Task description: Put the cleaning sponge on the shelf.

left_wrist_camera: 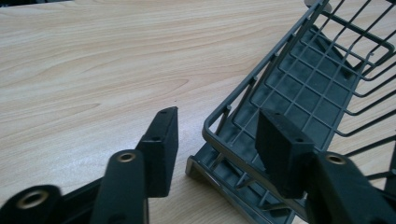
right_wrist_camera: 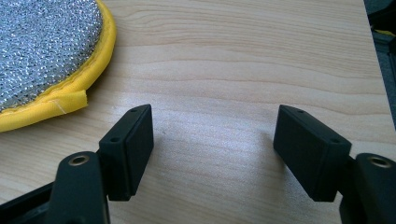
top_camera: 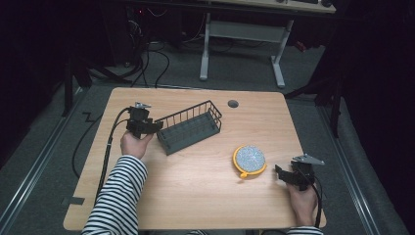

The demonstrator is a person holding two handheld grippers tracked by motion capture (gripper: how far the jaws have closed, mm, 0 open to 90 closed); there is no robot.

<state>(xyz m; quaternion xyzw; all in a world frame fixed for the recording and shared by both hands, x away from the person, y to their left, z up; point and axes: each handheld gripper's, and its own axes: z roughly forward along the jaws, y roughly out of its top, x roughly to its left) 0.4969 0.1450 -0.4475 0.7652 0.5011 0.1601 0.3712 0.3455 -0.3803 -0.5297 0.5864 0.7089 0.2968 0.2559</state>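
My left gripper (left_wrist_camera: 217, 135) straddles the near end wall of the wire basket (top_camera: 190, 127), one jaw inside, one outside; a gap shows on the outer side, so spread, not pinching yet. The basket sits tilted near the back left of the table (top_camera: 195, 191). Risk: a thin wire rim could slip off the pads, or the basket could skid if I close off-centre. My right gripper (right_wrist_camera: 215, 140) rests spread wide, empty, just beside the yellow-edged scrubber (top_camera: 250, 159).
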